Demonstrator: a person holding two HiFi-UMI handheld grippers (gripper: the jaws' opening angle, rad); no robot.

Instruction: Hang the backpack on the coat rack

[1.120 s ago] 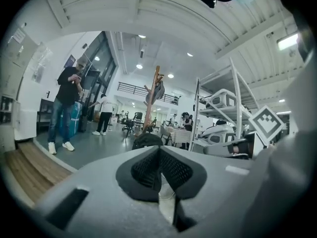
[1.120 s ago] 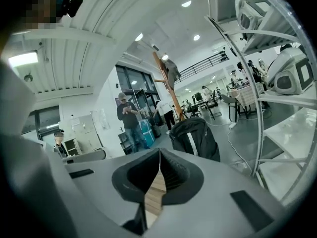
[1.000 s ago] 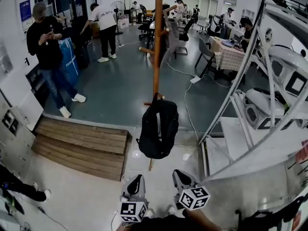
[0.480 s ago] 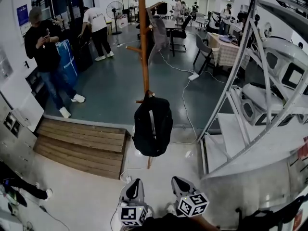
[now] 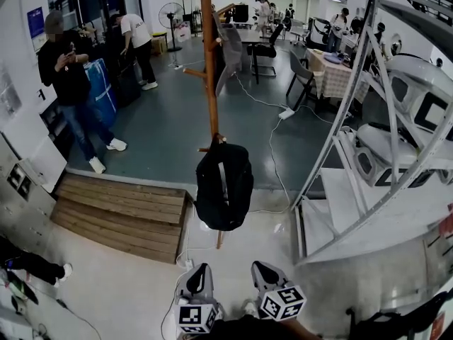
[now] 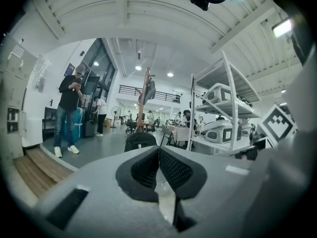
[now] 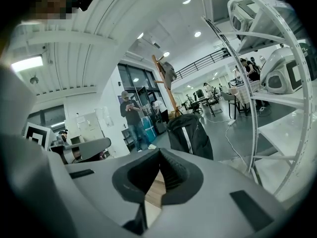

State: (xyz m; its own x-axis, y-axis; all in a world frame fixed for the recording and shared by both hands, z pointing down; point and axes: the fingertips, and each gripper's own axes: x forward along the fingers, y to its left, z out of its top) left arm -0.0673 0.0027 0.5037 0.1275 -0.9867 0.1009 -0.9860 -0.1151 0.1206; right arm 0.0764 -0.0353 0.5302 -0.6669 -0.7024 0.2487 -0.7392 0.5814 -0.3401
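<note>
A black backpack [image 5: 224, 186] hangs by its top loop from a low peg of the wooden coat rack [image 5: 209, 62], with its bottom just above the floor. My left gripper [image 5: 199, 278] and right gripper [image 5: 263, 273] are side by side at the bottom of the head view. Both are apart from the backpack, shut and holding nothing. In the left gripper view, the backpack [image 6: 139, 140] and the coat rack [image 6: 145, 95] show just beyond the shut left gripper [image 6: 158, 150]. In the right gripper view, the backpack [image 7: 190, 133] and the coat rack [image 7: 166, 90] stand ahead of the shut right gripper [image 7: 159, 155].
A low wooden platform [image 5: 120, 214] lies on the left. A tall white metal shelf frame [image 5: 354, 154] stands close on the right. A white cable [image 5: 272, 154] runs over the floor past the rack. A person with a phone [image 5: 71, 83] stands at the far left beside a blue bag [image 5: 99, 83]. A grey garment [image 5: 226, 44] hangs high on the rack.
The head view has shifted, so the rack and backpack now sit a little further left. Both grippers have drawn slightly back toward the bottom edge. The backpack still hangs on its peg.
</note>
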